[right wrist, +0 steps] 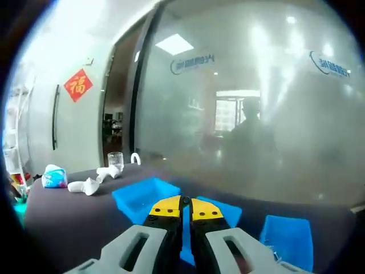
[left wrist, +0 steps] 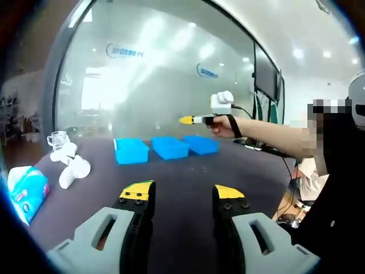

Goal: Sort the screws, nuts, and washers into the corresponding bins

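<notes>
In the left gripper view, the left tool is hovering low over the dark table with its yellow-tipped jaws standing wide apart and nothing lying between them. Off to its side, near the table edge, a blue tissue pack is lying, and just beyond it white paper cups are resting on their sides, with a clear glass standing upright behind them. Farther across the table, three blue bins are sitting in a row, close beside one another. Tiny specks are showing on the table in front of the bins, too small to tell as screws, nuts or washers. Above the far bin, the right tool is reaching in from the right, held in a person's hand; its yellow tips are looking pressed together.

In the right gripper view, the right tool is hanging above the bins with its jaws nearly touching, only a thin slit between them, and gripping nothing that can be seen. A frosted glass wall is standing behind the table, and a red sign is hanging on the wall beyond.
</notes>
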{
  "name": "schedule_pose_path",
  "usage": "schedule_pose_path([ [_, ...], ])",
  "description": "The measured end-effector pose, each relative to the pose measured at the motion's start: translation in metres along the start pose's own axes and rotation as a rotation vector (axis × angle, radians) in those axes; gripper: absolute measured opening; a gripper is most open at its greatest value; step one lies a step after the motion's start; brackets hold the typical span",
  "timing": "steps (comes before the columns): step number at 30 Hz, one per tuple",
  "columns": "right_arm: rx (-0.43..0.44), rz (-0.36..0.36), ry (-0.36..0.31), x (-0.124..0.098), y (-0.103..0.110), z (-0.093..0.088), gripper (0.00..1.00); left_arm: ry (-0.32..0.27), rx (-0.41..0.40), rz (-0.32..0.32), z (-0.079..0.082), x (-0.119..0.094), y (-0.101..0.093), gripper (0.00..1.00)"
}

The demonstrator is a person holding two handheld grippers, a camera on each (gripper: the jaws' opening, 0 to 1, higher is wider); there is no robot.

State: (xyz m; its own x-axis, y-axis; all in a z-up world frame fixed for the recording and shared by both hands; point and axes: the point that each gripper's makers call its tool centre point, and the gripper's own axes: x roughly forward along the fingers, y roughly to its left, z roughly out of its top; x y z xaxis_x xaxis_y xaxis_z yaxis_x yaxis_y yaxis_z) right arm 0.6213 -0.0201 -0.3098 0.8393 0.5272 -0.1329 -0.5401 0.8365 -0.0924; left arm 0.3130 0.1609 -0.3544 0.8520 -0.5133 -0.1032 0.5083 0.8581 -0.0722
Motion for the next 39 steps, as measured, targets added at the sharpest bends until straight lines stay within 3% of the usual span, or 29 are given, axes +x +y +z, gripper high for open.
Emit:
schedule_pose_path([
  [7,0.009,-0.014,0.038,0.016,0.002,-0.011,0.01,0.002,0.003,0.009,0.002,-0.002,0.002,0.39],
  [16,-0.007,-0.033,0.071,0.016,0.005,-0.025,0.03,0.0,0.01,0.004,0.006,-0.003,-0.001,0.39],
  [18,-0.021,-0.029,0.072,0.015,0.007,-0.026,0.09,0.0,0.011,0.002,0.006,-0.003,-0.002,0.39],
  [20,-0.026,-0.021,0.075,0.014,0.008,-0.027,0.22,-0.001,0.01,0.003,0.006,-0.004,-0.002,0.39],
  [28,-0.048,-0.01,0.061,0.001,0.013,-0.026,0.25,-0.003,0.012,0.003,0.008,-0.004,-0.003,0.39],
  [39,-0.063,0.043,0.021,-0.045,0.027,-0.027,0.29,-0.015,0.006,0.006,0.01,-0.005,-0.001,0.39],
])
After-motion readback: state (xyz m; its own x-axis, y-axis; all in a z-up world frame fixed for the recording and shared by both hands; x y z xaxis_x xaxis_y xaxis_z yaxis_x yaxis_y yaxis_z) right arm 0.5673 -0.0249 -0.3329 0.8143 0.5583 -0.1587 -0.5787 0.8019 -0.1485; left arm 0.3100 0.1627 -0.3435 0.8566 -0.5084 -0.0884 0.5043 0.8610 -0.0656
